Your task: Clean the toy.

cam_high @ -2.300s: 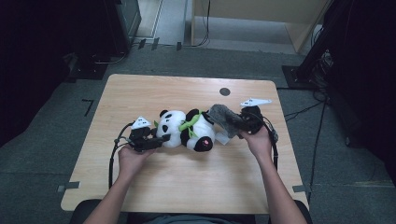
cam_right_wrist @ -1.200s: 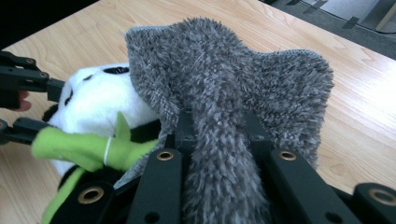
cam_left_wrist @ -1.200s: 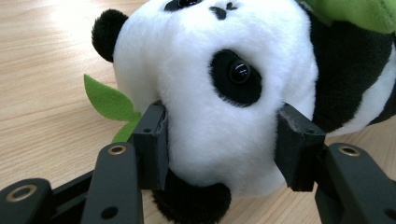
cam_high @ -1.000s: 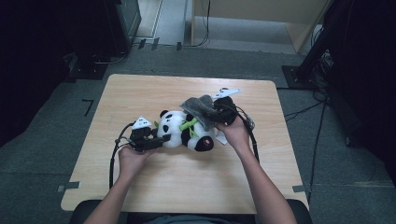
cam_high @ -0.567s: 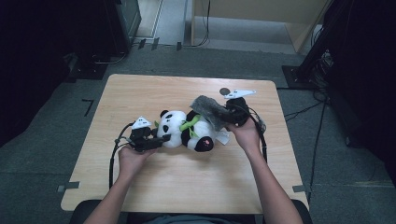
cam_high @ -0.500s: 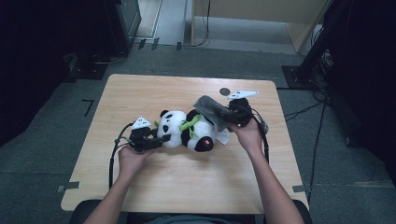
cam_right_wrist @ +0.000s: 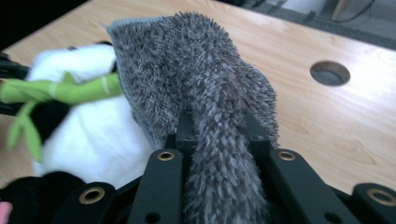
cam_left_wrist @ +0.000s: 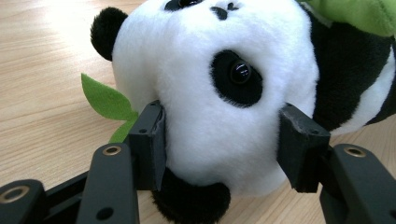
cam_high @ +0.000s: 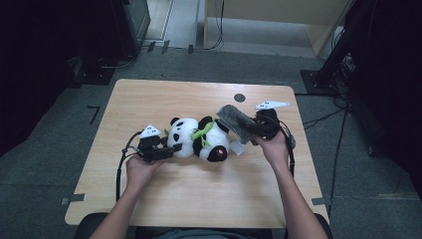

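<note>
We see a plush panda (cam_high: 199,138) lying on its side near the middle of the wooden tabletop (cam_high: 149,99), its head toward the person's left and its black legs toward the right, with a green leaf collar round its neck. The left gripper (cam_high: 158,149) rests on the tabletop just beside the panda's head, and in the left gripper view its jaws stand on either side of the white head (cam_left_wrist: 224,93): the left pad touches the plush, the right pad sits at the cheek, and they have just been easing a little wider, so we read them as no longer squeezing. A green felt leaf (cam_left_wrist: 105,98) pokes out beside the head against the wood. The right gripper (cam_high: 256,127) is clamped on a grey shaggy cloth (cam_high: 236,121), which is bunched between its jaws and held just above the panda's rear end; in the right gripper view the cloth (cam_right_wrist: 196,93) spreads forward over the white body. A round hole (cam_high: 240,97) in the tabletop lies beyond the cloth.
</note>
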`<move>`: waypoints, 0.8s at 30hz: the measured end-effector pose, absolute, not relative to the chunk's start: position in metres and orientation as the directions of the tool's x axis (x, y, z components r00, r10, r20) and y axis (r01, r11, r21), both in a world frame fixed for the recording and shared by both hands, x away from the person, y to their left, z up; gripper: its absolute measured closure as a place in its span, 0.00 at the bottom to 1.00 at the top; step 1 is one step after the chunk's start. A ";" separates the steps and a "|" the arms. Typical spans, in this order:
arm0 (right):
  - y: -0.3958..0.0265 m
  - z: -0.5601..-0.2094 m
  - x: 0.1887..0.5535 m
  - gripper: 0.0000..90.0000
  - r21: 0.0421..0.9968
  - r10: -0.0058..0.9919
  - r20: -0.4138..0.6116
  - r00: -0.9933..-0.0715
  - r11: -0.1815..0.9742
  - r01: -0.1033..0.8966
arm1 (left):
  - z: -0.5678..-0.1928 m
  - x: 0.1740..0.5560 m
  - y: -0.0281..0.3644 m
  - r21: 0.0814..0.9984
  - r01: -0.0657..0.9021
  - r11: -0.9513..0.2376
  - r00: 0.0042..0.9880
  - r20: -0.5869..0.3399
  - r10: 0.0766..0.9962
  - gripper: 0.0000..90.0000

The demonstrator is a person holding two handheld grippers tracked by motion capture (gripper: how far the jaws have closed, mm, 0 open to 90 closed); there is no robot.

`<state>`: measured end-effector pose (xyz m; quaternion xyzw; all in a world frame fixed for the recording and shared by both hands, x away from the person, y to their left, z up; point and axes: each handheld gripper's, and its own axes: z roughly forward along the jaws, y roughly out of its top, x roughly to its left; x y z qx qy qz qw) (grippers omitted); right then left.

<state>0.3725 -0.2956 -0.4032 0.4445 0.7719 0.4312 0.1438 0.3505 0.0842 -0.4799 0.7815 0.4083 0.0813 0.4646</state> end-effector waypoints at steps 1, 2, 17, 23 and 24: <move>-0.294 -0.401 0.371 0.84 0.795 0.807 0.168 -0.566 0.228 0.561 | -0.480 0.351 0.084 0.792 0.563 -0.234 0.653 -0.253 0.714 0.46; -0.293 -0.399 0.370 0.84 0.799 0.803 0.166 -0.573 0.231 0.556 | -0.480 0.351 0.084 0.792 0.563 -0.234 0.652 -0.253 0.715 0.45; -0.243 -0.375 0.364 0.83 0.833 0.713 0.159 -0.683 0.275 0.481 | -0.480 0.351 0.084 0.794 0.565 -0.224 0.651 -0.262 0.712 0.37; -0.222 -0.390 0.366 0.83 0.803 0.680 0.166 -0.714 0.328 0.498 | -0.481 0.351 0.084 0.794 0.566 -0.220 0.652 -0.268 0.709 0.33; -0.220 -0.396 0.367 0.83 0.796 0.678 0.172 -0.715 0.332 0.506 | -0.482 0.351 0.084 0.794 0.567 -0.218 0.652 -0.271 0.708 0.32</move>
